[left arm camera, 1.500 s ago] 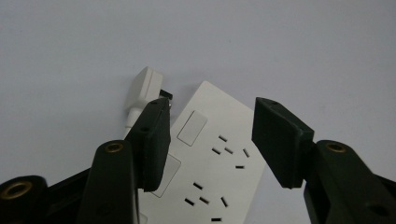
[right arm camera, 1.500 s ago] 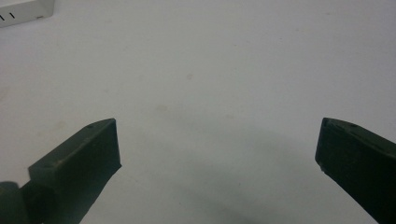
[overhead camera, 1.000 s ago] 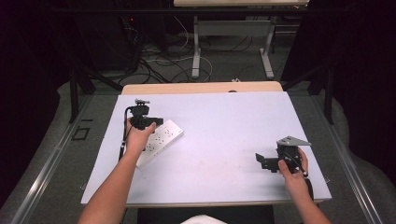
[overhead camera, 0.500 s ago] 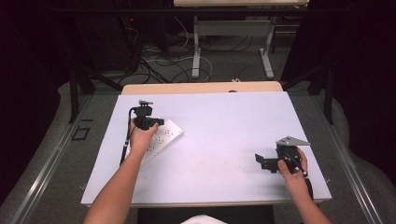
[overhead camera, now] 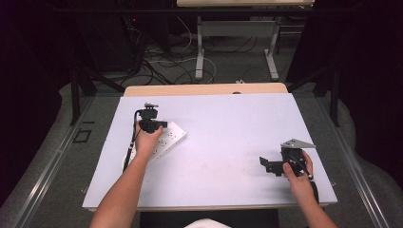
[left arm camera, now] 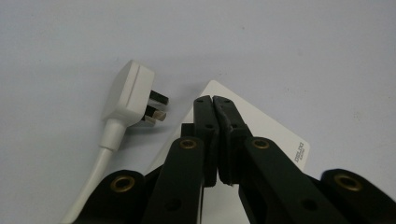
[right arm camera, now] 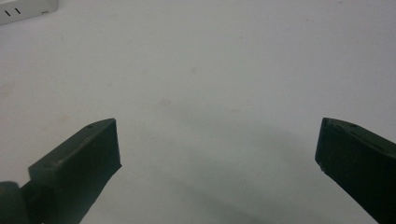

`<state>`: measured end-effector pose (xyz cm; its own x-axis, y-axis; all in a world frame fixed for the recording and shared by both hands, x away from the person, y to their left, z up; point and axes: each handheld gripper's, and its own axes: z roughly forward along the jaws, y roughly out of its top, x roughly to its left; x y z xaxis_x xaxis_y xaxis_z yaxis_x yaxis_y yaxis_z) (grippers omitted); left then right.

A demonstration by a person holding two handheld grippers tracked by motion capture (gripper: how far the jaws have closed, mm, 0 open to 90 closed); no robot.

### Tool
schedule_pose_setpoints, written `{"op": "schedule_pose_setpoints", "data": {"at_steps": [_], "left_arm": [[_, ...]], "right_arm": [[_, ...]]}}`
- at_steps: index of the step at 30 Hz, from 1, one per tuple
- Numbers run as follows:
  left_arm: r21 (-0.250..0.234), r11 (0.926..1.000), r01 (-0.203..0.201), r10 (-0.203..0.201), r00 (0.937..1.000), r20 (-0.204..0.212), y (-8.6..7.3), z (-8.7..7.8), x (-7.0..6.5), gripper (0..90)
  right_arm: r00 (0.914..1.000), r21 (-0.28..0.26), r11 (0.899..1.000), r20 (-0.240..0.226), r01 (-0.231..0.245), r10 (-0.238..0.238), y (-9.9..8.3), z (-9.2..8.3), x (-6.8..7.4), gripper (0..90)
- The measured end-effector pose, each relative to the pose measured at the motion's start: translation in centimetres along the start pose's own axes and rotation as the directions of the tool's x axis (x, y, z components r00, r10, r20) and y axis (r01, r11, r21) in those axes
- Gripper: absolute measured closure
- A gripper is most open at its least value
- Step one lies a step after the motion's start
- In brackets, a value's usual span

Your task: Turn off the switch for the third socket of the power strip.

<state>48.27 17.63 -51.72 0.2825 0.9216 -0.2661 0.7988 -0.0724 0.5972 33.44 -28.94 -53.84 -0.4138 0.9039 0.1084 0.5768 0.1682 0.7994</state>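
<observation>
Not much has changed over the last second. The left gripper (overhead camera: 151,124) has been nudged a little further toward the far side of the table (overhead camera: 228,118), still over the strip's far end, while the right gripper (overhead camera: 278,164) has stayed parked near the right front corner.

In the left gripper view, the left gripper (left arm camera: 213,100) is seen with its jaws pressed together, tip to tip — nothing can be seen clamped between them. They're hanging over the white power strip (left arm camera: 275,140), whose corner is seen poking out just past the tips, with a small grey label near its edge. Whether the tips are actually touching the strip can't be told. Just beside that corner, to the left in this view, a white plug (left arm camera: 133,95) is lying on its side with its prongs pointed toward the jaws, and its cord (left arm camera: 95,175) is run down toward the bottom of the frame.

From the high view, the power strip (overhead camera: 168,138) is laid at an angle on the left half of the table, partly covered by the left hand (overhead camera: 146,142).

The right gripper (right arm camera: 217,144) is held wide open, with bare tabletop between the jaws. A corner of the power strip (right arm camera: 25,10) is caught at the far top left of that view — well apart from those jaws.
</observation>
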Motion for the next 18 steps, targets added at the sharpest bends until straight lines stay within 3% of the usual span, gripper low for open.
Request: {"op": "schedule_pose_setpoints", "data": {"at_steps": [18], "left_arm": [[-0.003,1.0000,0.006,-0.006,0.9999,-0.012,-0.23,1.04,-0.09,90.0]], "right_arm": [[1.0000,-0.002,1.000,-0.004,0.001,-0.001,-0.02,-0.01,-0.10,0.0]]}}
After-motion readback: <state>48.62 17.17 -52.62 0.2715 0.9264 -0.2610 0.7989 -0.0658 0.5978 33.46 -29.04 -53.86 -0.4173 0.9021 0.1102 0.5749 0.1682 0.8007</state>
